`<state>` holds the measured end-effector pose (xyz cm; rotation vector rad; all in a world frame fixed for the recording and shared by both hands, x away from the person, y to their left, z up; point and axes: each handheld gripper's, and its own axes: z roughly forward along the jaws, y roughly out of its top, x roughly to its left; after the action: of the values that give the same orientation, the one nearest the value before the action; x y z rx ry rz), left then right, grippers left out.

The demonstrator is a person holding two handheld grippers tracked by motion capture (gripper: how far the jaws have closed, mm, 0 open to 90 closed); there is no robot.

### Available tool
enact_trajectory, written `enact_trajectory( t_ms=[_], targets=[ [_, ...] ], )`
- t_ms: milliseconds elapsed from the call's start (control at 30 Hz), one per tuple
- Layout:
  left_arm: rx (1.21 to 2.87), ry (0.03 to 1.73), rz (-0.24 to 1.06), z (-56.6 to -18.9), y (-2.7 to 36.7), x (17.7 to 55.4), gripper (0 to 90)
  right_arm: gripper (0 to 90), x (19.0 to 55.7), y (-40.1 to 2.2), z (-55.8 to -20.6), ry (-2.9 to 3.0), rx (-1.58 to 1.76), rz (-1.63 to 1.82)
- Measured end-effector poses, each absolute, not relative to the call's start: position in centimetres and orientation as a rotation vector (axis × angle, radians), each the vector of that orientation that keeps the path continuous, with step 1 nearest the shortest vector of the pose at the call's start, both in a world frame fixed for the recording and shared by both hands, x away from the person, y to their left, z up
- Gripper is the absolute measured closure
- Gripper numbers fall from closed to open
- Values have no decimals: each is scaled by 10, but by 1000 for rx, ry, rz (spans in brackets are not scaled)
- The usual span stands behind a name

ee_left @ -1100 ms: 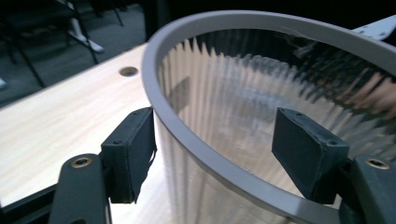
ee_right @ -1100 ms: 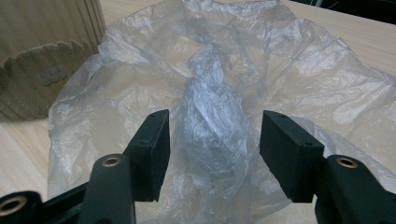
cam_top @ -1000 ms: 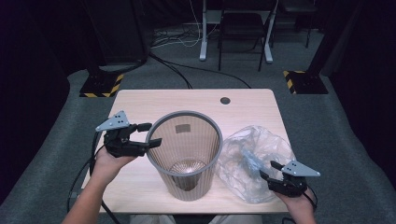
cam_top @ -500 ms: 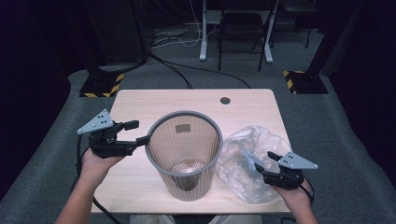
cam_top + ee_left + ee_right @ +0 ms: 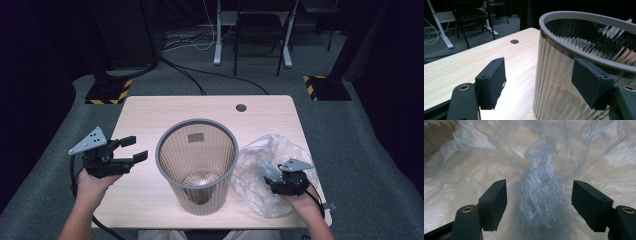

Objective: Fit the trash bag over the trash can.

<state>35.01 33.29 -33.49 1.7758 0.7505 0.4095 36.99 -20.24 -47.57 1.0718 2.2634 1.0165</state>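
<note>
A grey ribbed wastebasket (image 5: pixel 196 165) stands upright in the middle of the wooden table (image 5: pixel 150 115). To its right lies a crumpled clear plastic bag (image 5: pixel 260 150). My left gripper (image 5: pixel 134 148) hovers left of the basket, apart from it, jaws open and empty. In the left gripper view the left gripper (image 5: pixel 539 80) faces the wastebasket (image 5: pixel 579 50) wall. My right gripper (image 5: pixel 272 179) sits over the bag's near side. In the right gripper view the right gripper (image 5: pixel 539 200) has just been opening its jaws; a twisted bunch of the bag (image 5: pixel 541 195) lies between them, untouched by the pads.
A round cable hole (image 5: pixel 241 107) sits near the table's far edge. Behind the table are white desk legs (image 5: pixel 218 45), floor cables and yellow-black striped stand bases (image 5: pixel 320 87). Grey floor surrounds the table.
My left gripper has drawn leftward, away from the basket. My right gripper has slid left onto the bag, and its jaws stand wider.
</note>
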Motion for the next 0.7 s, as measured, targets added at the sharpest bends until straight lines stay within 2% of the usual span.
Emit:
enact_trajectory(
  t_ms=[700],
  targets=[
    [1815, 766, 415, -351, 328, 341, 270, 330, 378, -202, -502, 2333, 1124, 968]
  ],
)
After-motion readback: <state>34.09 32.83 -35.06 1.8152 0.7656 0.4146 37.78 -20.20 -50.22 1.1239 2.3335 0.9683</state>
